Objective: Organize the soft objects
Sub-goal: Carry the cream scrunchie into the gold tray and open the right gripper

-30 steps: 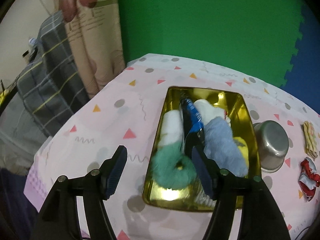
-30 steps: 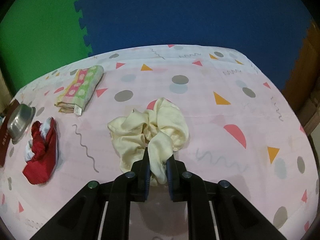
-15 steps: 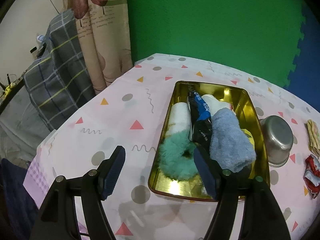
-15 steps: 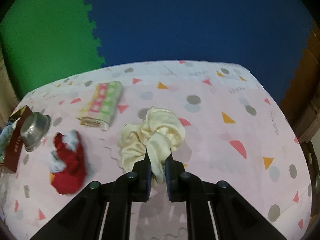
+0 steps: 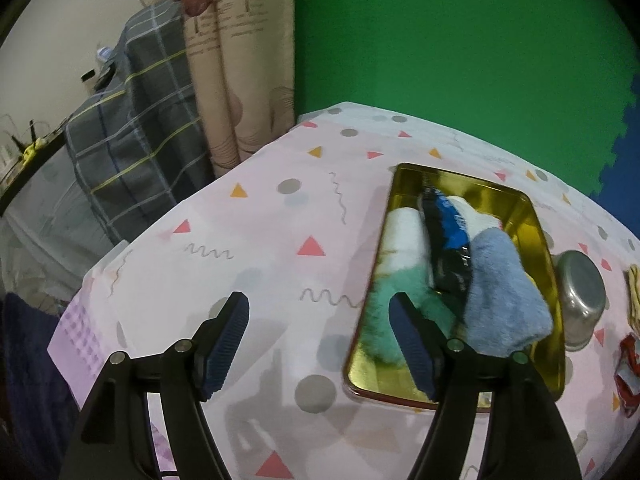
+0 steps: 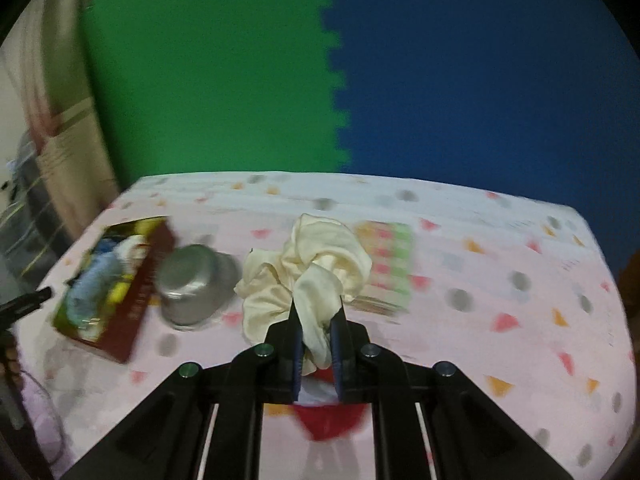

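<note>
The left gripper [image 5: 318, 340] gapes empty over the tablecloth [image 5: 256, 240], beside the glossy gold tin [image 5: 544, 236] packed with fluffy cloths. The right gripper [image 6: 316, 330] pinches the satiny cream scrunchie [image 6: 308, 264], crumpled folds bunched between the fingers, lifted above the table.

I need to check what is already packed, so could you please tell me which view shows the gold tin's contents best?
The left wrist view: it looks down into the gold tin, showing the blue cloth and green scrunchie sharply. The right wrist view shows the tin small, blurred and side-on at its left edge.
</note>
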Tool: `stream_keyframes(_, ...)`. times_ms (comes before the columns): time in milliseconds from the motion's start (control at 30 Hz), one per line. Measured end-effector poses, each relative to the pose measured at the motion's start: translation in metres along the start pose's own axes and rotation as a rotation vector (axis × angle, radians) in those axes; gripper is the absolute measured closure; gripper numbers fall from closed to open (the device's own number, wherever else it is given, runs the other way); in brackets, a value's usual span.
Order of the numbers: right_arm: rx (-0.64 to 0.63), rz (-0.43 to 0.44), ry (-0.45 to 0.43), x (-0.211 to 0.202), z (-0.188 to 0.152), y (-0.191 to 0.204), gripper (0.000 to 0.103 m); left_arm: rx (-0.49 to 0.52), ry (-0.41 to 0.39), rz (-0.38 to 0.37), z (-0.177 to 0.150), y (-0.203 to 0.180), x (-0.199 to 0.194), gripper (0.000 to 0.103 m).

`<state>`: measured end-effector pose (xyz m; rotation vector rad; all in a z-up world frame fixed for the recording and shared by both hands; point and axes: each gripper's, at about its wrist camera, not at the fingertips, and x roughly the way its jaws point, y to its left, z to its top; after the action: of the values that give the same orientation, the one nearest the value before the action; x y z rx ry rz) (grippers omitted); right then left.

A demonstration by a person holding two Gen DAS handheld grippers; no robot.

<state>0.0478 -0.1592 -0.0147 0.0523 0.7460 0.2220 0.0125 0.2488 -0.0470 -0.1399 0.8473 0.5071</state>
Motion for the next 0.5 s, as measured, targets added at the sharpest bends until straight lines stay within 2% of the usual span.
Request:
stream_keyframes(267, -0.104, 0.157, 0.028, 0.028, 0.014, 0.093, 0.092, -0.035, 0.007, 0.033, 0.002, 0.014, 0.004, 0.029)
stream_keyframes(500, -0.15, 0.222, 0.056, 0.059, 0.019, 0.15, 0.092, -0.036, 0.012, 0.044, 0.002, 0.016, 0.008, 0.028)
